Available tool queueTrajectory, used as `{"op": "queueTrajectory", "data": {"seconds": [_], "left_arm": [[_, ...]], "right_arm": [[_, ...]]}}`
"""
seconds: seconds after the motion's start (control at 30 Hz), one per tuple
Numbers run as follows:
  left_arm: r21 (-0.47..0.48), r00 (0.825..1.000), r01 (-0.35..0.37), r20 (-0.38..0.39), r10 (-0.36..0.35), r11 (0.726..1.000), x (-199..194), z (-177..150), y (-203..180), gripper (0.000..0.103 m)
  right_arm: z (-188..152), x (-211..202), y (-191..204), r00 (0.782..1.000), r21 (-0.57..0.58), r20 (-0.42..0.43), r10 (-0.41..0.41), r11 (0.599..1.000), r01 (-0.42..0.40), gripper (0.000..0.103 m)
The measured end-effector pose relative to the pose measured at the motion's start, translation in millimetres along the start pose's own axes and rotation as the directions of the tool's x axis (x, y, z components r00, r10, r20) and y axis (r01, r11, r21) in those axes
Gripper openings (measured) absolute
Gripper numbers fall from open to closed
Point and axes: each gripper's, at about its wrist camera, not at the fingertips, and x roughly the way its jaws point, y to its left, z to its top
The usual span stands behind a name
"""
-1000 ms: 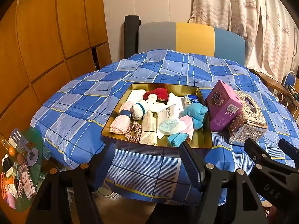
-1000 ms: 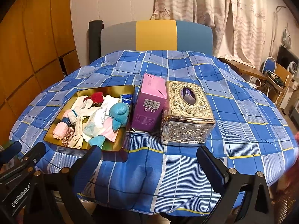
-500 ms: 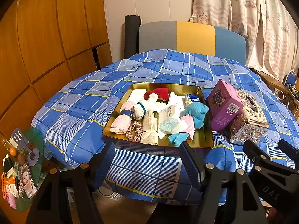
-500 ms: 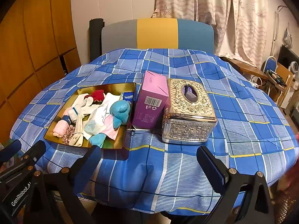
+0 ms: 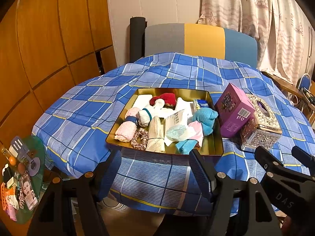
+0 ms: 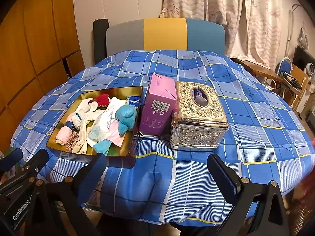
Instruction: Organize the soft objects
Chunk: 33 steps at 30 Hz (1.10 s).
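Note:
A gold tin tray point(image 5: 216, 147) point(image 6: 135, 90) sits on the blue checked tablecloth, filled with soft things: a pink rolled towel point(image 5: 126, 129), a white sock roll point(image 5: 145, 116), a red piece point(image 5: 165, 99), a blue plush point(image 5: 205, 118) point(image 6: 127, 117), a scrunchie point(image 5: 140, 138) and tissue packs. My left gripper point(image 5: 155, 163) hangs open at the table's near edge, just in front of the tray. My right gripper point(image 6: 157, 167) is open too, low before the table edge, between tray and tissue box. Neither holds anything.
A purple carton point(image 6: 160, 106) point(image 5: 234, 110) stands right of the tray, touching an ornate silver tissue box point(image 6: 197, 116) point(image 5: 259, 123). A grey, yellow and blue chair back point(image 6: 165, 34) is behind the table. Wooden panels stand left; curtains hang at the back right.
Both views have crept slightly closer to the table. Nothing in the tray has moved and both grippers stay open.

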Motion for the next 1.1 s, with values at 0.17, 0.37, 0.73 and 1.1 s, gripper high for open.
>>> {"op": "queueTrajectory", "data": {"seconds": [0.17,0.37,0.73,1.1], "left_arm": [[-0.001,1.000,0.006,-0.007,-0.006,1.000,0.0,-0.2,1.0,0.072],[0.000,1.000,0.005,-0.011,-0.005,1.000,1.6,-0.5,-0.2,0.072],[-0.013,0.999,0.033,-0.038,-0.033,0.999,6.4,-2.1,0.0,0.072],[-0.013,1.000,0.000,-0.019,0.000,1.000,5.6,-2.6,-0.2,0.067]], "right_arm": [[-0.7,1.4,0.5,1.000,-0.001,-0.008,0.002,1.000,-0.002,0.103],[-1.3,1.8,0.7,1.000,0.000,-0.009,0.004,1.000,-0.004,0.103],[-1.9,2.2,-1.3,1.000,0.002,-0.011,0.001,1.000,-0.001,0.103],[-2.0,4.6,-3.0,1.000,0.000,-0.019,0.004,1.000,-0.004,0.103]]}}
